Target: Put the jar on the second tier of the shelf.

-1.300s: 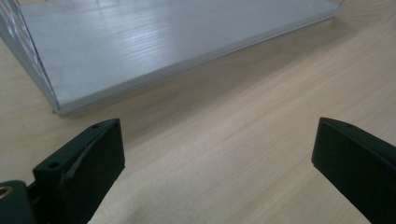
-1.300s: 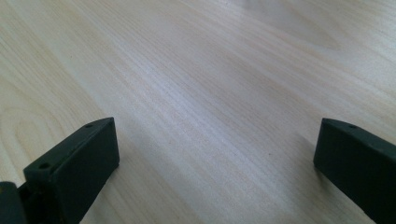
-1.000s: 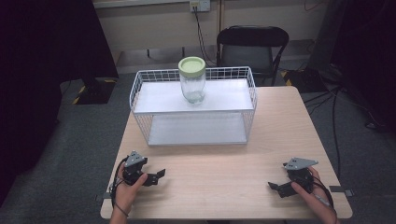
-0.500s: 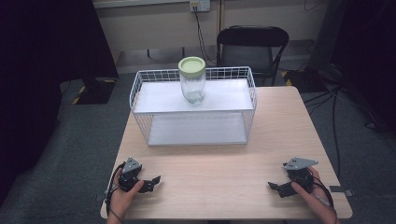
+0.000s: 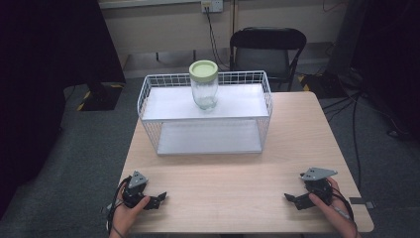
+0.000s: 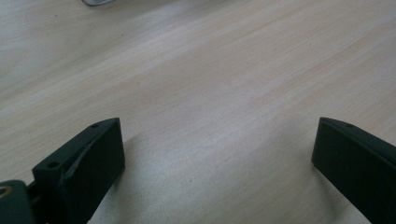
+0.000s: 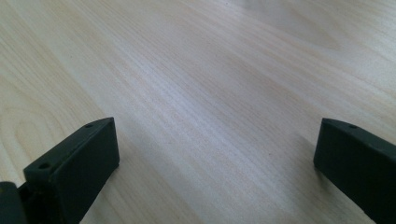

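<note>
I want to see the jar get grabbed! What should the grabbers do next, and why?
Probably lift one gripper, say the right gripper, off the table and reach toward the jar. Both it and the left gripper sit wide open near the table's front edge, holding nothing, while the jar stands far off on the wire shelf.

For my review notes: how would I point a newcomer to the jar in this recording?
Start at the wooden table and look to its far half, where a white wire rack with two shelves stands. On the rack's top shelf, near the middle, stands the jar: clear glass, upright, capped with a pale green lid, and nothing else sits on the rack.
</note>
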`<control>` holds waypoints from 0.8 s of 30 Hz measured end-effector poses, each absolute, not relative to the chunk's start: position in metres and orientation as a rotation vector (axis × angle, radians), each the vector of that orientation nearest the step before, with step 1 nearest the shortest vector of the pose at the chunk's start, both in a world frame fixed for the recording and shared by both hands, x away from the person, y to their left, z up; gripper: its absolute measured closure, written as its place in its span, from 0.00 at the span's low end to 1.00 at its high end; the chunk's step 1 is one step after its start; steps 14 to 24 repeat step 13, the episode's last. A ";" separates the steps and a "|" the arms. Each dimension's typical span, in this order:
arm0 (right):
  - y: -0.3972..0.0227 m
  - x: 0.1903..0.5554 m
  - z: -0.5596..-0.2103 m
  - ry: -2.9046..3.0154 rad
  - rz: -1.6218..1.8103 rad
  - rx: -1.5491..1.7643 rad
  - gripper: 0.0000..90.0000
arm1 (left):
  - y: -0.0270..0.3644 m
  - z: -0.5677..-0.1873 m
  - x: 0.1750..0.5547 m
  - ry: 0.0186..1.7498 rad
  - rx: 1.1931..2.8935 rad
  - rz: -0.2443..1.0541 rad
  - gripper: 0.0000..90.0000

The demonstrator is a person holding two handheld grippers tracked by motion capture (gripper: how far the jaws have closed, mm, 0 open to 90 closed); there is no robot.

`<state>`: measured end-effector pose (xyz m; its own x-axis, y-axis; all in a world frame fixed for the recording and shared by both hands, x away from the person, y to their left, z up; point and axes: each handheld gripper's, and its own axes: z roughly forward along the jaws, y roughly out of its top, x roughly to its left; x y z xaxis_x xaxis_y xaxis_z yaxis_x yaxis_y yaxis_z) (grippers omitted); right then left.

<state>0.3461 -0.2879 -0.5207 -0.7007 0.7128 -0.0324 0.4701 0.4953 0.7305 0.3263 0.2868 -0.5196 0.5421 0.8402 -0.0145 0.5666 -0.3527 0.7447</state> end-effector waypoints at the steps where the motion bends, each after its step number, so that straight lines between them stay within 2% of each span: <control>1: -0.288 0.346 -0.521 2.413 1.029 0.992 0.00 | 0.288 -0.519 0.326 1.133 2.075 0.494 0.02; 24: -0.288 0.346 -0.521 2.413 1.029 0.992 0.00 | 0.295 -0.518 0.314 1.149 2.121 0.494 0.00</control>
